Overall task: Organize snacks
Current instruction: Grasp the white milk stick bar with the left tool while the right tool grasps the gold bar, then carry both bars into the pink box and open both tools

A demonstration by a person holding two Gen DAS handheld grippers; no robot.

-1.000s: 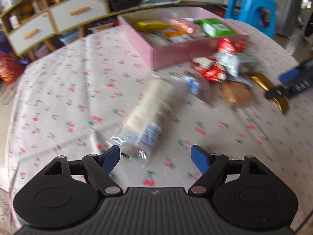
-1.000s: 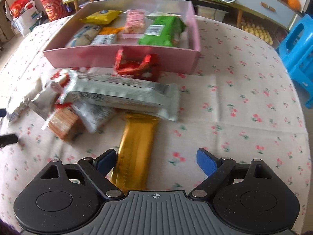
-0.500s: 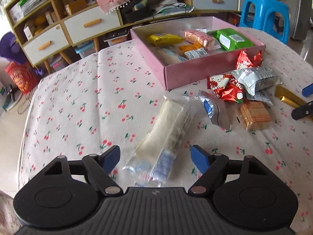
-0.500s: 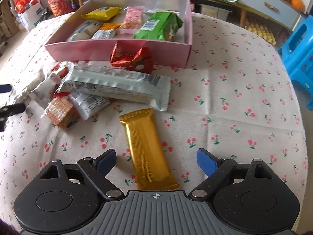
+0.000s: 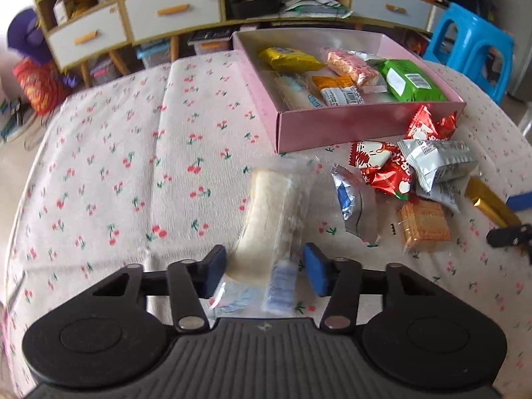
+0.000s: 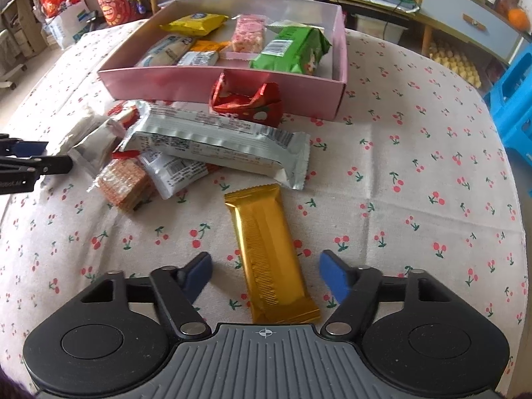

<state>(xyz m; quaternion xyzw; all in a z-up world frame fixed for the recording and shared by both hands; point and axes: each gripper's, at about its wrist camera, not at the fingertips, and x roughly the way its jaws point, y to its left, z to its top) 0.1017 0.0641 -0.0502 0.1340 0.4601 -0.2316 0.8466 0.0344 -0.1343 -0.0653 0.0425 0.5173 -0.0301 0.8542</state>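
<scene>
Now both grippers are closing at the same moment, each one around its own snack. A second ago their fingers were standing wide; half a second ago the snacks were already lying between them.

The left gripper [image 5: 264,267] is narrowing on the near end of the pale roll in clear wrap [image 5: 271,212], which is lying on the bench [image 5: 109,173] in front of the pink box [image 5: 349,126]. Its fingers are almost touching the wrapper on both sides, but I cannot tell if they are pressing it yet (the picture is a little blurred there).

The right gripper [image 6: 266,274] is closing around the gold bar [image 6: 266,249], which is lying alone on the cloth, near the pile of loose packets [image 6: 186,146]. Its fingers are clearly apart from the bar on both sides, so nothing is held.

For the task, this is probably meaning that two snacks are being picked together, to go into the box with the ones already inside. The slippery wrap may be sliding under a thin grip.
</scene>
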